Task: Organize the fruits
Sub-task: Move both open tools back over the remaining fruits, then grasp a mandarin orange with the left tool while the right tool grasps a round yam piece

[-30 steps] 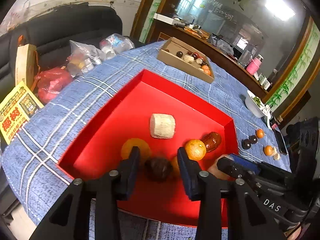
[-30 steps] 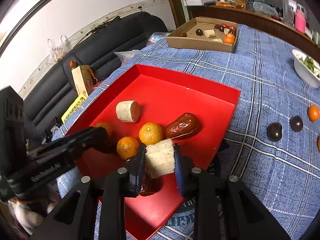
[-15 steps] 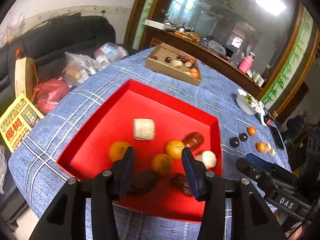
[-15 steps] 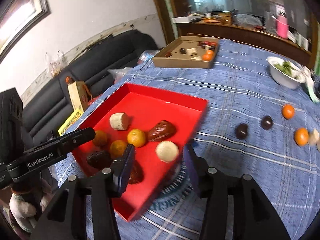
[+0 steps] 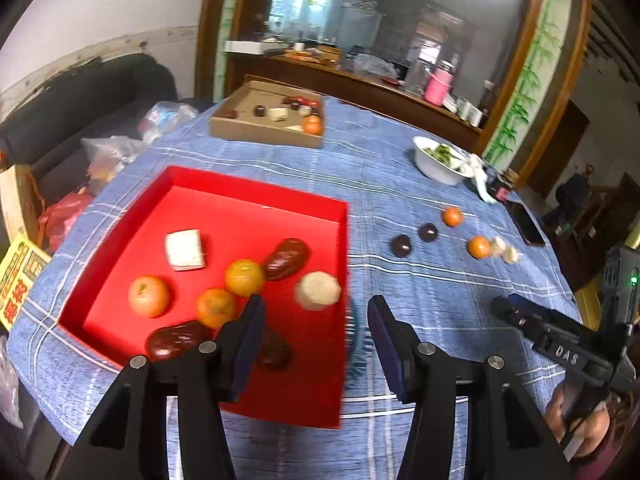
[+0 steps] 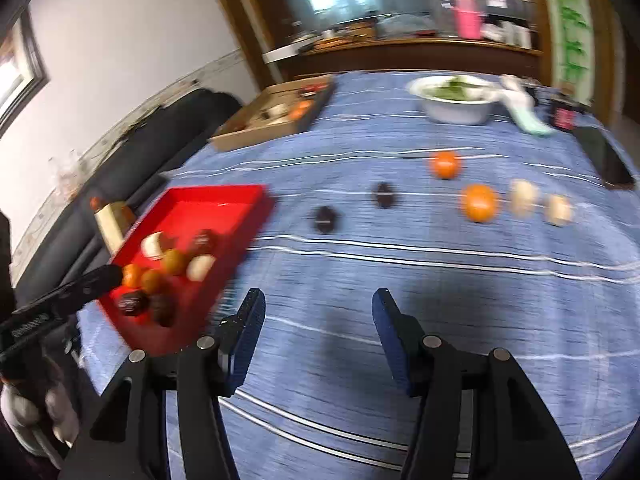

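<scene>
A red tray (image 5: 256,188) holds several fruits: three oranges, two red dates (image 5: 287,258), a dark fruit (image 5: 274,354), a pale block (image 5: 184,249) and a pale round piece (image 5: 318,290). My left gripper (image 5: 316,320) hovers over the tray's near right corner, jaws opening, nothing between them. My right gripper (image 6: 318,312) hangs over bare blue cloth right of the tray (image 6: 216,196), jaws opening and empty. Beyond it lie two dark fruits (image 6: 326,219), two oranges (image 6: 479,202) and two pale pieces (image 6: 522,196).
A cardboard box (image 5: 266,124) with several fruits stands at the table's far side. A white bowl (image 5: 440,160) of greens and a dark phone (image 5: 528,228) sit far right. Plastic bags (image 5: 108,152) and a black sofa (image 5: 80,100) lie off the left edge.
The right gripper let go of the pale piece into the tray and swung right over the cloth. The left gripper released the dark fruit and drew back. Both jaws widened.
</scene>
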A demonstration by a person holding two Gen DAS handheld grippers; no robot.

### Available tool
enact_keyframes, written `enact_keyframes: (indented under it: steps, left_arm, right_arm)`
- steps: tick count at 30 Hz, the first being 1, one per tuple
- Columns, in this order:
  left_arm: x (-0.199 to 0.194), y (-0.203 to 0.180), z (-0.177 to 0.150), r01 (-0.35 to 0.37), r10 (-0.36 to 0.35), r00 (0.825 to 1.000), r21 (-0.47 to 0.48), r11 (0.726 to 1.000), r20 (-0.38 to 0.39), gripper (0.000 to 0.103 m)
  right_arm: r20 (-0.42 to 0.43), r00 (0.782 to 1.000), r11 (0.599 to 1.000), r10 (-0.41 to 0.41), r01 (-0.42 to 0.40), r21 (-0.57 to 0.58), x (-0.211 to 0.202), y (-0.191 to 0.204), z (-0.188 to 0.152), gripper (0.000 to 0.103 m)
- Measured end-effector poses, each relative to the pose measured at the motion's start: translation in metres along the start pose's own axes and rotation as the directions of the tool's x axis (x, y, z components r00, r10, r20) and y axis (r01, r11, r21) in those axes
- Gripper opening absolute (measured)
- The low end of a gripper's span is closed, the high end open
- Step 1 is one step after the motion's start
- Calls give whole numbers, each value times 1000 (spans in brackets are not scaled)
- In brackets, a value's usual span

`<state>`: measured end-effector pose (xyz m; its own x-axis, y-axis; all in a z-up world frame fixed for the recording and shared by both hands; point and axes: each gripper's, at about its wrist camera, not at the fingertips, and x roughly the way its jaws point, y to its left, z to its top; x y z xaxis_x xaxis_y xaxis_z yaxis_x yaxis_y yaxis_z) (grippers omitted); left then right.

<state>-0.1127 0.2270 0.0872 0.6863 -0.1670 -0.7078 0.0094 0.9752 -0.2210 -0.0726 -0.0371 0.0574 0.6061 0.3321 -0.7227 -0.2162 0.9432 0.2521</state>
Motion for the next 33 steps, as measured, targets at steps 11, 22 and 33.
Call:
enact_keyframes:
  steps: [11,22,33]
  left_arm:
    - [26,-52,3,52,-47,997,80,995,-61,58]
    - [64,-114,26,125,-109,989,175,977,-96,58]
    - [118,-160,38,196,-152,973,276,941,-173,58]
  right_arm:
    - [39,978,970,-203,195,144,-38,-119,6,55]
    - [53,983,971,-177,166,171,5,-142,61,53]
    - [6,956,955,-294,293,39,68,-147,81,36]
